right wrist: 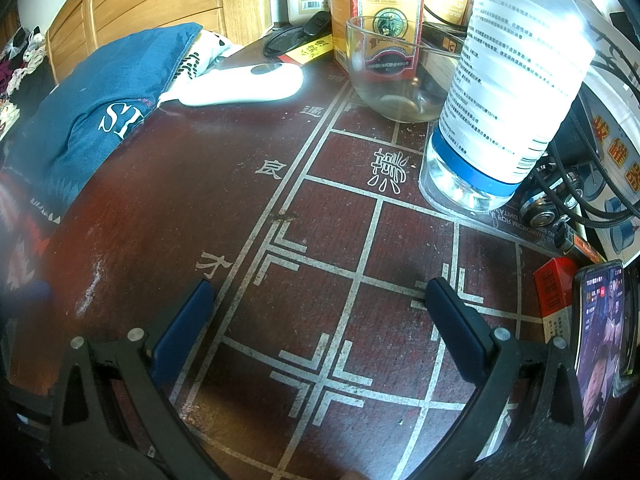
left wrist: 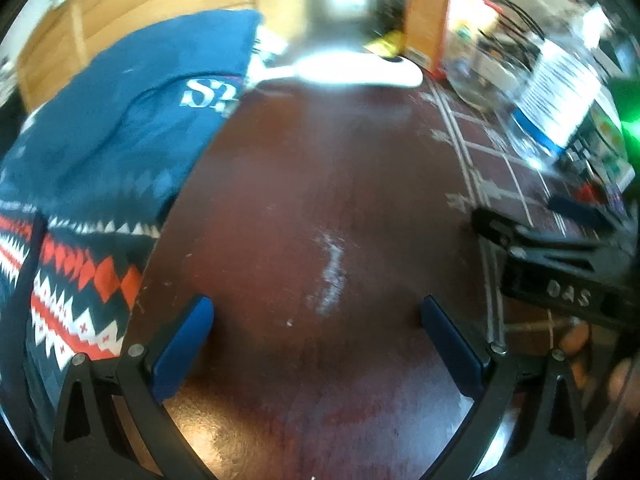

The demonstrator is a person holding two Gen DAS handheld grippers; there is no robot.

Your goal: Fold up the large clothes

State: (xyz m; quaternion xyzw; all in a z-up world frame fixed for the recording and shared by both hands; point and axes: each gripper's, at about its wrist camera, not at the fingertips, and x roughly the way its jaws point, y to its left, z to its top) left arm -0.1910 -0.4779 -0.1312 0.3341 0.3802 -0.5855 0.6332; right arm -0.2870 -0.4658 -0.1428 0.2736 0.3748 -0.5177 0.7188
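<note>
A blue garment (left wrist: 120,120) with white letters and a red, white and black zigzag band lies folded along the left side of the dark red table (left wrist: 320,200). My left gripper (left wrist: 316,312) is open over bare tabletop just right of the garment, holding nothing. The right gripper's black body (left wrist: 560,272) shows at the right edge of the left wrist view. In the right wrist view the same garment (right wrist: 92,112) lies at the far left, and my right gripper (right wrist: 320,296) stands open above the painted white grid lines (right wrist: 352,280), well apart from the cloth.
A white oblong device (right wrist: 240,82) lies beside the garment's far end. A glass bowl (right wrist: 392,80), a big water bottle (right wrist: 508,92), boxes (right wrist: 384,8) and cables crowd the back right. A lit phone (right wrist: 600,344) and a red packet (right wrist: 554,292) sit at the right edge. A wooden cabinet (right wrist: 152,0) stands behind.
</note>
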